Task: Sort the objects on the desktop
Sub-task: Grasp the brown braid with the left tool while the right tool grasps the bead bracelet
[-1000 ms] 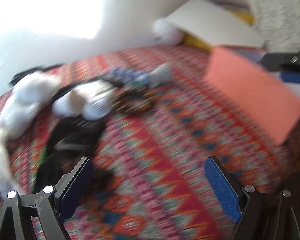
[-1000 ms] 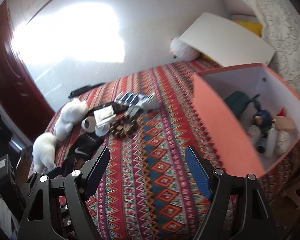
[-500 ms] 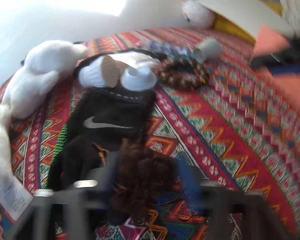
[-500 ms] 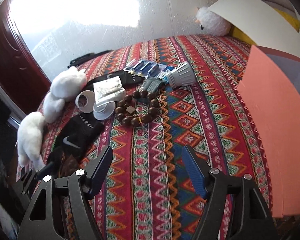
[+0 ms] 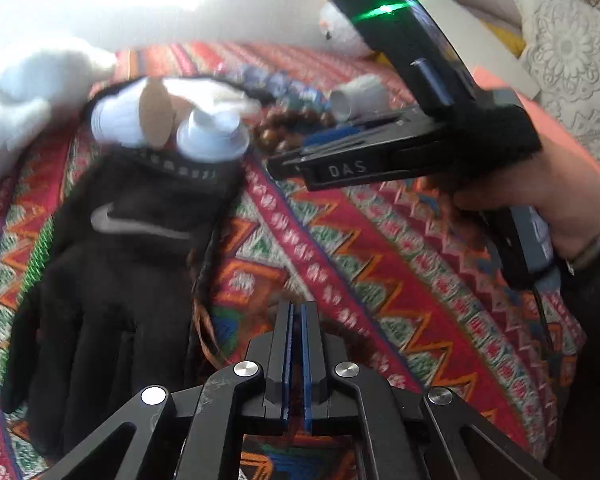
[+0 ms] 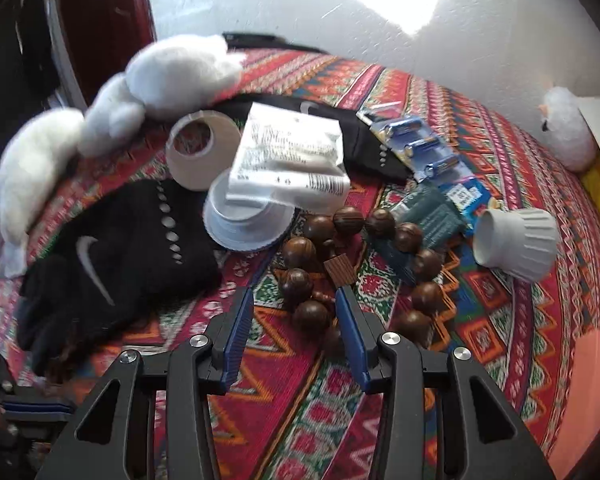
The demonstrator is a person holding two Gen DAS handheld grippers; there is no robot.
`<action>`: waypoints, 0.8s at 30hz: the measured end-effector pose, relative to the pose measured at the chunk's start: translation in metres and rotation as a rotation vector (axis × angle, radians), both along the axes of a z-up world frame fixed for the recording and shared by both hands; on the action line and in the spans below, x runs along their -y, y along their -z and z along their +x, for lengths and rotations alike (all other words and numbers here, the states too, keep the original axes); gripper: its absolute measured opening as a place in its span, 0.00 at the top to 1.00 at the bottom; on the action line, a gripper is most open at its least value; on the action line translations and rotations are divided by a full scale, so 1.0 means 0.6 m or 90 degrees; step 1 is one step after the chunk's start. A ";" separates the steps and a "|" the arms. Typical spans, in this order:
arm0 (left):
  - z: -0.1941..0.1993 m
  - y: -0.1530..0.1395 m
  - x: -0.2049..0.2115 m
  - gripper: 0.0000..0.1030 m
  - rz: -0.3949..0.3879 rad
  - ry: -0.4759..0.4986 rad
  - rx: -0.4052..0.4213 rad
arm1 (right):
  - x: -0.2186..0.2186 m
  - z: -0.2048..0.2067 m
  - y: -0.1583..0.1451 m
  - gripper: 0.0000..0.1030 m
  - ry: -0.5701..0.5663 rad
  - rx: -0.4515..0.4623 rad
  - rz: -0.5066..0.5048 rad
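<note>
My left gripper is shut beside a black Nike glove, with thin brown cord trailing from near its tips; whether it pinches anything is hidden. My right gripper is open, low over a brown wooden bead bracelet, its jaws either side of the nearest beads. The glove lies left of it. A white tape roll, a white cap and a printed plastic bag lie behind. The right gripper body crosses the left wrist view.
White plush toys lie along the left edge of the patterned cloth. Blue battery packs, a dark green packet and a ribbed white cup lie at right. The orange box edge is at far right.
The left gripper has closed from wide open and dropped next to the glove. The right gripper has swung from the orange box down to the bead bracelet.
</note>
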State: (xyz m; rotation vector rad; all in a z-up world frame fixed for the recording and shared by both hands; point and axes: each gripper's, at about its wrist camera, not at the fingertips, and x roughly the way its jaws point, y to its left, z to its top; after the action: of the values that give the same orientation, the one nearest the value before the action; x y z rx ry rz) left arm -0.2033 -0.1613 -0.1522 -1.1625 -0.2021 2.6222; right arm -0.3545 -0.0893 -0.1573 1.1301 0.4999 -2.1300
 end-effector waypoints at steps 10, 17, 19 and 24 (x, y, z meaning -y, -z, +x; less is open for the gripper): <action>-0.006 0.030 -0.055 0.35 -0.045 0.102 0.016 | -0.008 0.005 -0.002 0.81 -0.008 0.023 0.003; 0.007 0.001 -0.018 0.84 0.000 0.015 0.008 | -0.068 0.057 -0.061 0.81 0.038 0.019 -0.095; 0.020 -0.026 -0.020 0.84 0.007 0.010 -0.017 | -0.085 0.075 -0.086 0.81 0.047 0.006 -0.112; 0.050 -0.077 -0.031 0.84 -0.004 0.013 -0.058 | -0.114 0.141 -0.151 0.81 0.053 -0.023 -0.140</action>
State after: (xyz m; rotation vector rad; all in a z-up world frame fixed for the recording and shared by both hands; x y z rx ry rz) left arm -0.1736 -0.1427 -0.1062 -1.0396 -0.1629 2.6525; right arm -0.2699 -0.0211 -0.0666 1.0053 0.2307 -2.2183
